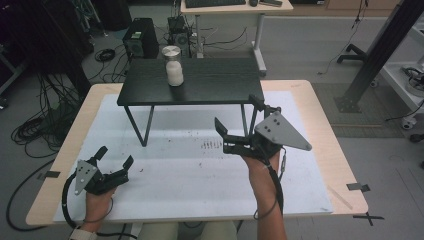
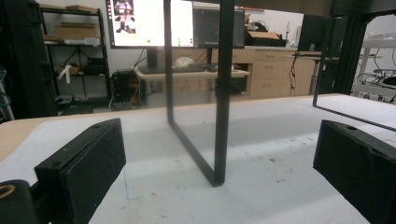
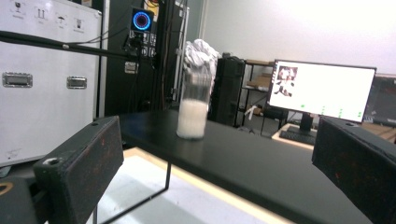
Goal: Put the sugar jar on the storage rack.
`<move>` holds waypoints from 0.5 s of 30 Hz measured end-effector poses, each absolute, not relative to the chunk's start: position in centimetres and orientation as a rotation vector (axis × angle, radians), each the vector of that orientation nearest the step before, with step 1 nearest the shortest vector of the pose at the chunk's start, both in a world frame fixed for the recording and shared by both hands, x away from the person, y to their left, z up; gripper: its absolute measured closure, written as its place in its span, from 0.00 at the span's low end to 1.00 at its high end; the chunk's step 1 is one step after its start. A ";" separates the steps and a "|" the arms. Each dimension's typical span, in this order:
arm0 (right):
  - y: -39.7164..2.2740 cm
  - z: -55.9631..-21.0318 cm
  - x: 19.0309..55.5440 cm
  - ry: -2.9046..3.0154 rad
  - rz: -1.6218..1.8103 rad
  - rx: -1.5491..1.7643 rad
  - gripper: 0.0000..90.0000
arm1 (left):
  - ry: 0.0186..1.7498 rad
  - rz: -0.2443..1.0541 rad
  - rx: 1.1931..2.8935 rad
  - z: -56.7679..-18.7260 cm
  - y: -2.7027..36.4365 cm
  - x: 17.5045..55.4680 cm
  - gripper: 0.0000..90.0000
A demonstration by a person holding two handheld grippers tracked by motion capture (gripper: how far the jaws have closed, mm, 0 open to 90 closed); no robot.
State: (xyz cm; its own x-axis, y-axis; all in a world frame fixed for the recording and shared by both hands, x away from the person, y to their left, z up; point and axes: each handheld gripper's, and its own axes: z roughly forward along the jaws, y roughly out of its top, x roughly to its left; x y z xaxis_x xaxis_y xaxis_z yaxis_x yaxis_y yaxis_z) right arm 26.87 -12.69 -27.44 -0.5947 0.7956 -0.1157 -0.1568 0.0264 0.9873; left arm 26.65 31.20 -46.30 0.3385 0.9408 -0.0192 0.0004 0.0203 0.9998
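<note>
- Jar (image 1: 173,66) with a silver lid stands upright on the small black shelf table (image 1: 210,82), near the far left part of its top; about the lower half of the jar is filled with something white.
- In the right gripper view the same jar (image 3: 193,109) is seen ahead, between the two jaws but well apart from them, and the dark top of the shelf table (image 3: 243,163) runs across the picture.
- Right gripper (image 1: 239,131) is held up by the person's right hand (image 1: 260,162), just in front of the near edge of the shelf table. Its jaws are wide apart and they hold nothing.
- Left gripper (image 1: 114,157) rests low over the white mat (image 1: 190,185) at the near left part of the wooden table (image 1: 320,120). Its jaws also stand wide apart, with nothing between them.
- Left hand (image 1: 97,202) holds this gripper from behind, and a black cable (image 1: 65,200) makes a loop beside it.
- In the left gripper view, one thin black leg frame (image 2: 219,140) of the shelf table stands on the mat (image 2: 261,186) ahead of the jaws, not touching them.
- The mat has some small dark marks (image 1: 211,145) near its middle.
- On the floor behind the table a black computer case (image 1: 141,39) stands among cables.
</note>
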 end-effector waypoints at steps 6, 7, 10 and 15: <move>-13.9 -30.2 25.9 1.567 1.684 0.708 0.02 | 0.958 0.939 1.337 -46.3 31.2 26.6 0.03; -14.1 -30.6 25.7 1.563 1.687 0.716 0.02 | 0.959 0.938 1.336 -46.3 31.2 26.6 0.03; -14.8 -31.8 25.3 1.550 1.676 0.738 0.02 | 0.960 0.937 1.337 -46.3 31.2 26.6 0.03; -15.9 -33.8 24.8 1.528 1.659 0.769 0.02 | 0.959 0.939 1.334 -46.3 31.2 26.6 0.03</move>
State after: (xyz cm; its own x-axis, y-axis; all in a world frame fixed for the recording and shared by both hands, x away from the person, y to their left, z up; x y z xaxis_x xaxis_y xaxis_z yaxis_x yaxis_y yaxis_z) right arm 24.76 -15.92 -33.80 -0.5463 0.8359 -0.0531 -0.1216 -0.0164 0.9924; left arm 26.65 31.18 -46.31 0.3380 0.9409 -0.0209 -0.0001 0.0223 0.9998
